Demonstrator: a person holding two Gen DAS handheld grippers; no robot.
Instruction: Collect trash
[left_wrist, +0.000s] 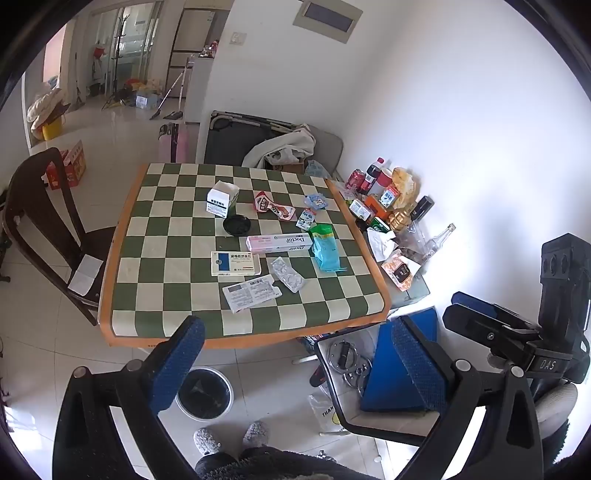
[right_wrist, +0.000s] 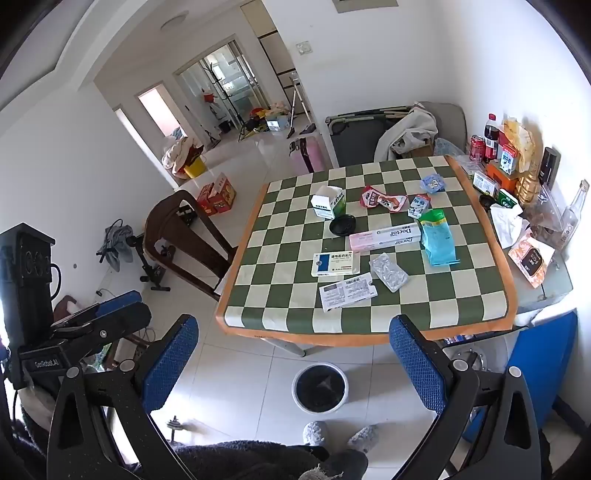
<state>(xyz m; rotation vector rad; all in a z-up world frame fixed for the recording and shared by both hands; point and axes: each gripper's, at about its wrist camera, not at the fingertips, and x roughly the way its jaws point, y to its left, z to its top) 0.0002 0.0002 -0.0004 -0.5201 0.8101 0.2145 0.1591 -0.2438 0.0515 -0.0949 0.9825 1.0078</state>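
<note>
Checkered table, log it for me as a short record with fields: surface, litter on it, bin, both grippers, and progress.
surface: checkered table, green and cream squares with an orange border
litter: pink toothpaste box, blue-green pouch, blister pack, white medicine box, paper leaflet, red wrapper, open white carton
other: black round lid beside the carton
bin: trash bin on the floor, at the table's near edge
left gripper: open, empty, short of the table
right gripper: open, empty, above the bin
progress: nothing picked up yet
</note>
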